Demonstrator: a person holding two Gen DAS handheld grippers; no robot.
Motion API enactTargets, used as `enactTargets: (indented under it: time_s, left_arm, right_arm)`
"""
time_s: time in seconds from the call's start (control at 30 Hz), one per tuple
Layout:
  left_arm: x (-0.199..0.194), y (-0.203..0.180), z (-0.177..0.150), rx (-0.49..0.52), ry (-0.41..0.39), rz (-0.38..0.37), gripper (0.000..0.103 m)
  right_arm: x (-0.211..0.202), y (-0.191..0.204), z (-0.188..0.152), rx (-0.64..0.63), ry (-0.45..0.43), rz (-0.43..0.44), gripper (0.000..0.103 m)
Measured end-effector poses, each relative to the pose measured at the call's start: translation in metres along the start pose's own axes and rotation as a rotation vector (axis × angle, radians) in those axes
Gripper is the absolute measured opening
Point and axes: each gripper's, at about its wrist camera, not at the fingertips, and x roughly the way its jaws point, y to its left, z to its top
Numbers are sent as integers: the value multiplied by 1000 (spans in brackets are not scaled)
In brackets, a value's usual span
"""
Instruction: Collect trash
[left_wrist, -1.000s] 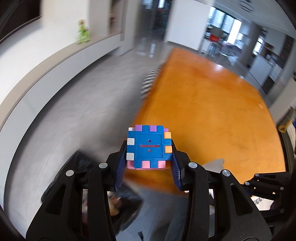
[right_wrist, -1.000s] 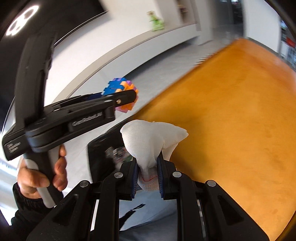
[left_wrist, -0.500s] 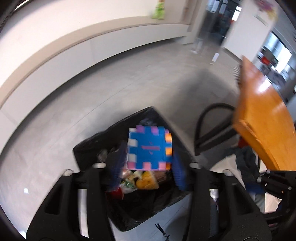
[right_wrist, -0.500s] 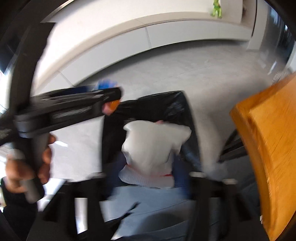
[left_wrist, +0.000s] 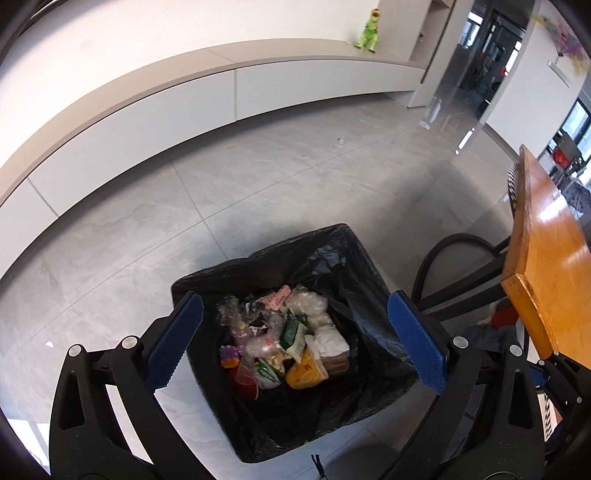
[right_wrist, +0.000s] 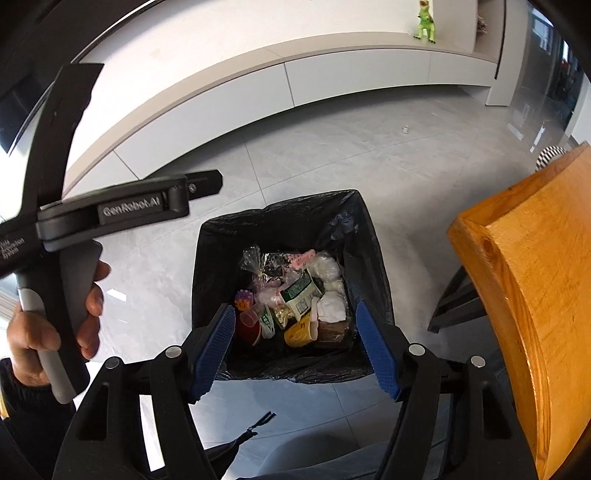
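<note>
A crinkled, glossy black plastic liner (left_wrist: 354, 258) lines the bin. The table (right_wrist: 524, 280) is orange varnished wood with a slight sheen. The floor (left_wrist: 184, 206) is smooth grey tile. The gripper pads (right_wrist: 218, 343) are blue and finely ribbed.

One bin (left_wrist: 354, 258), one table (left_wrist: 546, 258)

"GenRobot.AI" on left gripper (right_wrist: 201, 184)
</note>
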Motion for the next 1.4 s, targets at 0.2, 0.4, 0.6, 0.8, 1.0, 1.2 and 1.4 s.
enactTargets:
  time_s: [0.2, 0.4, 0.6, 0.8, 1.0, 1.2, 1.4]
  left_arm:
    - [-4, -35, 3, 63, 2, -35, 97]
    - [-13, -86, 14, 134, -15, -100, 97]
    - [-23, -166, 23, 256, -42, -200, 97]
    - [-23, -261, 15, 406, -47, -297, 97]
    - [-21, -351, -1, 522, -50, -393, 97]
    - [-11, -439, -26, 637, -59, -477, 97]
    - [7, -504, -46, 735, -38, -508, 97]
  right_arm:
    - [-24, -23, -6, 47, -61, -2, 76]
    - [-65, -59, -18, 115, -151, -83, 82]
    - [-111, -119, -39, 242, -236, -225, 86]
    - [-147, -197, -80, 423, -291, -351, 87]
    - [-174, -270, -131, 601, -308, -489, 88]
    - [-183, -334, -179, 761, -309, -607, 88]
    - [-188, -388, -208, 876, -318, -663, 88]
